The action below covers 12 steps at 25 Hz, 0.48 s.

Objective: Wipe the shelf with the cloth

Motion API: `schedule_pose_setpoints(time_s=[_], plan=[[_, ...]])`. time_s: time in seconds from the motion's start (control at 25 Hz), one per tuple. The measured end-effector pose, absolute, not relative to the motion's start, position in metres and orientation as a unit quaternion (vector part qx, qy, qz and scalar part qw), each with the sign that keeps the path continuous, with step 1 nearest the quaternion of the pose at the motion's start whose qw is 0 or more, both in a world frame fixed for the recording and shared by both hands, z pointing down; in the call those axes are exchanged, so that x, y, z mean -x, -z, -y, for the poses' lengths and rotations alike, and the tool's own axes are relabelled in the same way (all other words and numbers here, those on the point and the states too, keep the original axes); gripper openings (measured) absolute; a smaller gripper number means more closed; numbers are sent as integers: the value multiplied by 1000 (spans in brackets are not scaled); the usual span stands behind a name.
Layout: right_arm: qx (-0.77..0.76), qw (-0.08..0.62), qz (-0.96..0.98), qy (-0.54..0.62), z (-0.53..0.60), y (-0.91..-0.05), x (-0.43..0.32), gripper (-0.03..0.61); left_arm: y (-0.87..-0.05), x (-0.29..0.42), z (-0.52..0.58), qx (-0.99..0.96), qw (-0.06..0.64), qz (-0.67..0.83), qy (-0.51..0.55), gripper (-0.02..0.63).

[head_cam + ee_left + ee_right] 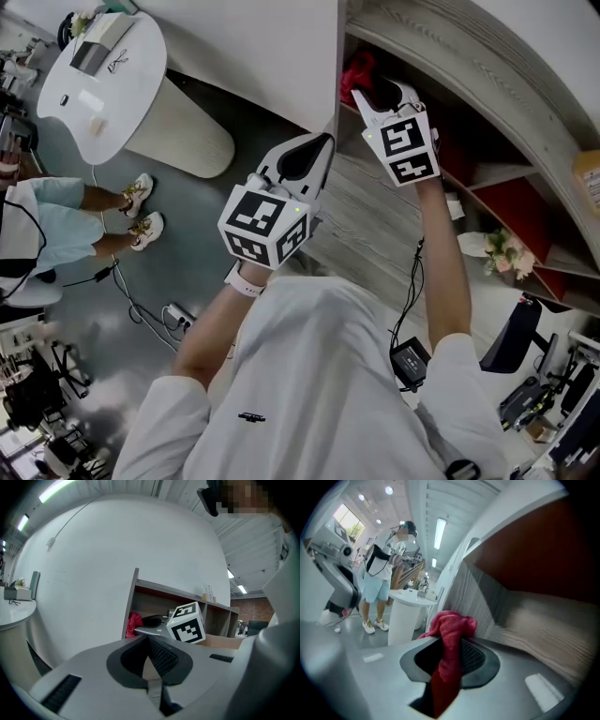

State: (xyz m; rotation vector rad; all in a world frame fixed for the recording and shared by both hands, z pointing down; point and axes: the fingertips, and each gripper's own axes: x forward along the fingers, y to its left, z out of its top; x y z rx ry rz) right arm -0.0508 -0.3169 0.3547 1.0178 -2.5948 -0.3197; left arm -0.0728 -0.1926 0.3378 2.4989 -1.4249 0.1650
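Room with a grey floor (202, 248) and a white wall (262, 56). The wood-grain shelf (370, 211) has red back panels, and the round white table (103, 94) stands well apart from it. In the shelf's end compartment, beside the wall, the right tongs (450, 653) are clamped on the red cloth (451, 627). Just outside the shelf edge, the left tongs (150, 644) are closed and empty.

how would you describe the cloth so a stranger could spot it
Find the wood-grain shelf unit against the white wall. The right gripper reaches into its end compartment, shut on the cloth: crumpled, fuzzy, pinkish-red, unlike the flat dark-red back panel.
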Motion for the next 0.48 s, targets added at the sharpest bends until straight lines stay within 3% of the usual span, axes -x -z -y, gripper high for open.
schedule_pose_setpoints(time_s=[0.16, 0.48], plan=[[-347, 246, 895, 133, 328, -378, 49, 103, -339, 72, 194, -859, 130, 492, -58, 6], [-372, 318, 861, 138, 375, -395, 34, 103, -342, 78, 201, -854, 133, 499, -61, 6]])
